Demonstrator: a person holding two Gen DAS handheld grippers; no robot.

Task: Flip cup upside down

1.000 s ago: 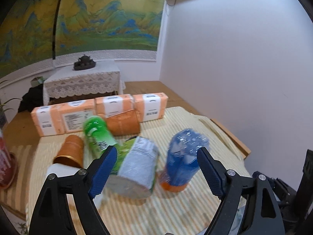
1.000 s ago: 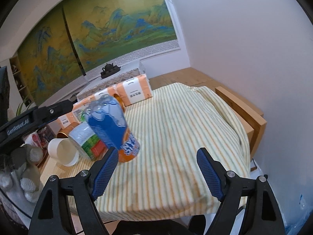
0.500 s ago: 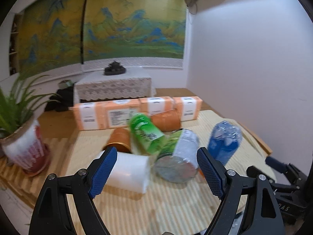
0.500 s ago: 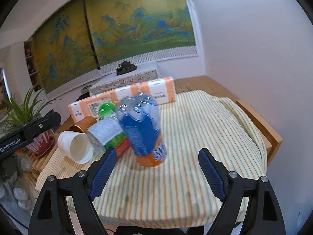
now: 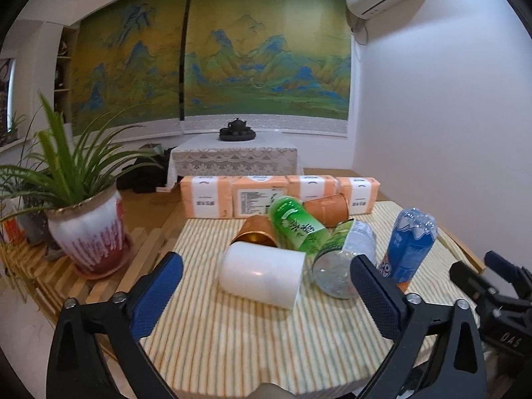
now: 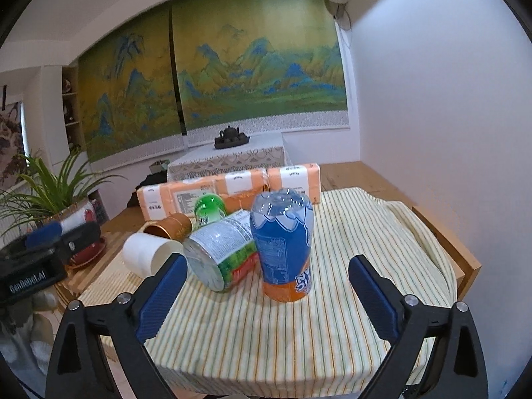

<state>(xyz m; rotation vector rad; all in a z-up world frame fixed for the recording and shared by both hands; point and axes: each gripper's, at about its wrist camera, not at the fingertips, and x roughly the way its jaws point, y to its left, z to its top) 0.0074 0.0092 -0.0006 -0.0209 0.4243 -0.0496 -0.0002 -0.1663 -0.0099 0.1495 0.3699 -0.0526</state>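
Observation:
A white cup point(image 5: 262, 274) lies on its side on the striped cloth point(image 5: 232, 342), mouth toward the right; in the right wrist view the white cup point(image 6: 146, 254) shows its open mouth. Behind it lie two copper cups point(image 5: 256, 231) point(image 5: 327, 207) on their sides. My left gripper point(image 5: 266, 294) is open, short of the white cup, nothing between its fingers. My right gripper point(image 6: 267, 294) is open too, in front of the blue bottle point(image 6: 282, 242). In the left wrist view the right gripper appears at the right edge.
A green bottle point(image 5: 294, 226) and a clear labelled bottle point(image 5: 342, 262) lie beside the cups; the blue bottle point(image 5: 410, 244) stands inverted. Orange tissue packs point(image 5: 252, 196) line the back. A potted plant point(image 5: 88, 226) stands left on a slatted mat. White wall at right.
Both grippers have pulled back and levelled out, so more of the room shows. The left view has swung left, bringing the white cup between its fingers. Objects have not moved.

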